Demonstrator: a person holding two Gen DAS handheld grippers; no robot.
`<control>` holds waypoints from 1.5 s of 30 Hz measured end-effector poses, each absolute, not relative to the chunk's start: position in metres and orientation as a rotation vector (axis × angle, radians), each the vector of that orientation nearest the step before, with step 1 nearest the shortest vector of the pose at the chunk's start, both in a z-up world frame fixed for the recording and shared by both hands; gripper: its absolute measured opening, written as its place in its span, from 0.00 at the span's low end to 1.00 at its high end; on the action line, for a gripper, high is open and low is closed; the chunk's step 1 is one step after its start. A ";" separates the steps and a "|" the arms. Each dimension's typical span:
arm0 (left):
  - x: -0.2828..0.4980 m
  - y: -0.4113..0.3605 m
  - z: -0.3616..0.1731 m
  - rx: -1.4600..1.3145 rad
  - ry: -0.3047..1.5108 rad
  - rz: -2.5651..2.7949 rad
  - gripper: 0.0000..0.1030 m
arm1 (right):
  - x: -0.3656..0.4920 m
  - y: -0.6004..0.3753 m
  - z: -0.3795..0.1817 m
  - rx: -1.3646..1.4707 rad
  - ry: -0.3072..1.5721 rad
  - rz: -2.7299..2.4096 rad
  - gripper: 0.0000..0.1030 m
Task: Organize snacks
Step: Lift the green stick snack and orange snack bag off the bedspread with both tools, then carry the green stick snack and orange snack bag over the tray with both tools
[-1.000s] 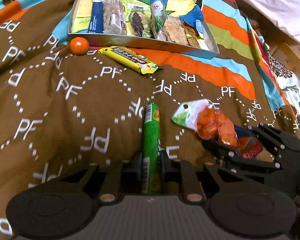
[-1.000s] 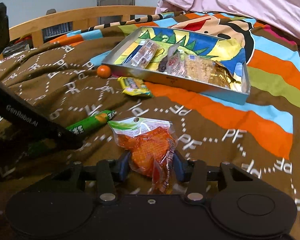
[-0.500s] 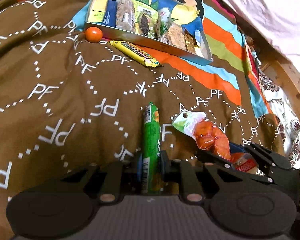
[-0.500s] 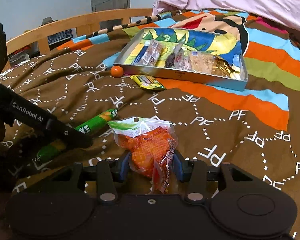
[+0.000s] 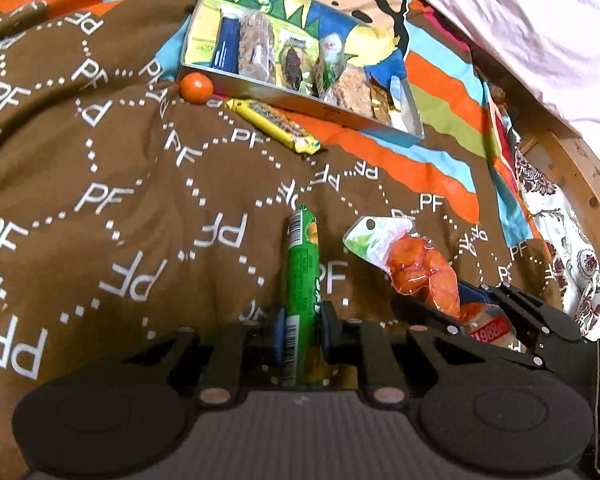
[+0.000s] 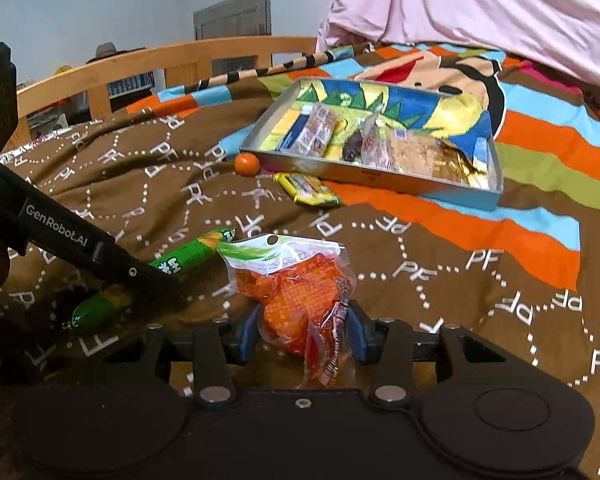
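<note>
My left gripper (image 5: 302,334) is shut on a green sausage stick (image 5: 302,280) and holds it above the brown blanket; the stick also shows in the right wrist view (image 6: 188,258). My right gripper (image 6: 302,334) is shut on a clear bag of orange snacks (image 6: 300,296), which also shows at the right of the left wrist view (image 5: 416,268). The grey snack box (image 5: 320,110) (image 6: 364,178) lies farther ahead with several wrapped snacks in it. A yellow bar (image 5: 272,124) (image 6: 306,188) and a small orange ball (image 5: 196,88) (image 6: 247,163) lie just in front of the box.
The brown "PF" blanket (image 5: 100,200) covers the bed, with a striped part (image 6: 540,152) to the right. A wooden bed rail (image 6: 140,68) runs along the far left, a pink cover (image 6: 480,4) lies behind the box, and a wooden post (image 5: 580,176) stands on the right.
Both grippers have lifted with their snacks still held. The box, yellow bar and ball now look farther off and lie where they were.
</note>
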State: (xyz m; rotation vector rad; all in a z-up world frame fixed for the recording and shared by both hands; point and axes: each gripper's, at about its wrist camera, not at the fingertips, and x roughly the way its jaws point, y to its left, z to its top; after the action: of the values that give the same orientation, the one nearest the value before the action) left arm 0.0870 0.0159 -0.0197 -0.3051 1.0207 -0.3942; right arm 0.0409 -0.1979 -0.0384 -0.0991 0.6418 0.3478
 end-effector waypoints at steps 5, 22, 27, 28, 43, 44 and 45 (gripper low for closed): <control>0.093 0.019 -0.011 -0.309 0.990 -0.387 0.18 | 0.046 -0.196 -0.031 -0.106 0.612 0.356 0.45; 0.161 0.011 0.034 -0.219 0.783 -0.385 0.18 | 0.108 -0.209 0.004 -0.081 0.474 0.307 0.45; 0.199 0.000 0.041 -0.220 0.711 -0.389 0.18 | 0.145 -0.220 0.006 -0.062 0.450 0.273 0.45; 0.208 -0.002 0.040 -0.227 0.706 -0.386 0.18 | 0.155 -0.223 0.005 -0.059 0.446 0.265 0.45; 0.327 -0.042 0.002 -0.209 0.643 -0.370 0.18 | 0.276 -0.256 -0.013 0.029 0.421 0.098 0.45; 0.331 -0.044 0.000 -0.203 0.635 -0.366 0.18 | 0.281 -0.255 -0.014 0.029 0.422 0.095 0.45; 0.335 -0.046 -0.002 -0.193 0.625 -0.362 0.18 | 0.287 -0.253 -0.015 0.028 0.424 0.093 0.45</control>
State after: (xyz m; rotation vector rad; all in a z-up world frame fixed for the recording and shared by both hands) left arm 0.3345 -0.0460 -0.0020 -0.1934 0.6253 -0.3621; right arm 0.2874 -0.2533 -0.0154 0.0279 0.4240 0.0930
